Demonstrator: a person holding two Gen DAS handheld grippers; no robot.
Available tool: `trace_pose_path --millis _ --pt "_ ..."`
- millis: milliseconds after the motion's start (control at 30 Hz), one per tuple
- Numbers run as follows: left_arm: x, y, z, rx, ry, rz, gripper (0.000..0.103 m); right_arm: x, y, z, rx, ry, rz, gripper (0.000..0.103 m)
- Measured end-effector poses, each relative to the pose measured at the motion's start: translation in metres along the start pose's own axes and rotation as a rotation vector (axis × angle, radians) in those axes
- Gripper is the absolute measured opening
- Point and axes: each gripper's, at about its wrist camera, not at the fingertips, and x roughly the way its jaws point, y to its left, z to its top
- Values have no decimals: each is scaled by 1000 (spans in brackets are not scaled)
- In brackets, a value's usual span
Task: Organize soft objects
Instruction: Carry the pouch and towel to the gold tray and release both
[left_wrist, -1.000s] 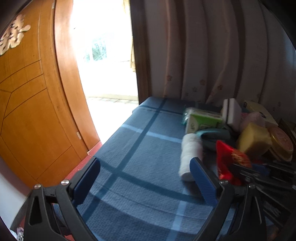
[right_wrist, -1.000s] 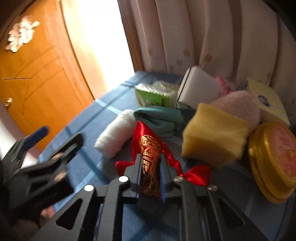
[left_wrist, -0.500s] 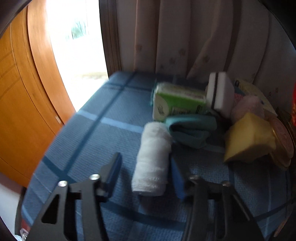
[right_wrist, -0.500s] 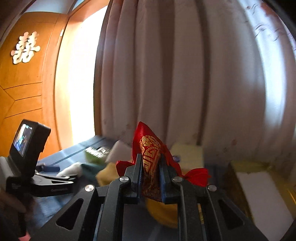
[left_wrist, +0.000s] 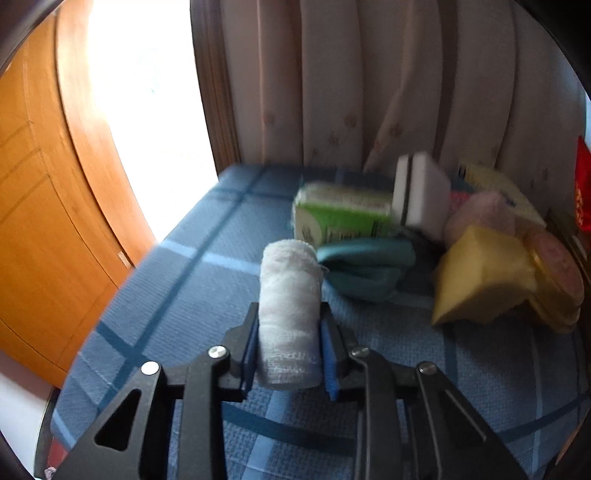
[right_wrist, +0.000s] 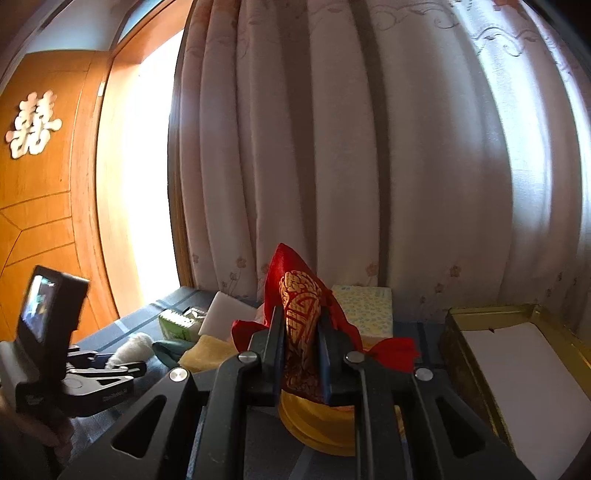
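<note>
My left gripper is shut on a rolled white towel that lies on the blue checked cloth. My right gripper is shut on a red and gold satin pouch, held up above the table. Behind the towel lie a teal cloth, a green tissue pack, a white sponge block, a pink puff and a yellow sponge. The left gripper also shows in the right wrist view, with the towel in it.
A gold round tin sits at the right, also under my right gripper. An open gold box with a white lining stands at the right. A yellow patterned tissue pack, curtains and a wooden door bound the table.
My left gripper moved in around the white towel roll and closed on it. My right gripper lifted the red pouch up off the table and turned toward the curtain and the gold box.
</note>
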Motion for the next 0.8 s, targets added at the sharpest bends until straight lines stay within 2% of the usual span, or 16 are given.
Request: trace_pose_path --millis 67,200,467,800 --pt "-15 -2 -4 -16 -61 7 28 -4 -5 0 19 -18 -14 17" --pt "-35 -11 -10 -38 -125 -17 28 -18 -16 0 54 -62 -41 17" --pt "-69 -60 -1 40 -251 -82 28 -48 -40 -3 62 -124 -139 17" --pt "-86 -124 -3 94 -257 -213 28 -81 -84 -9 53 -159 -269 17"
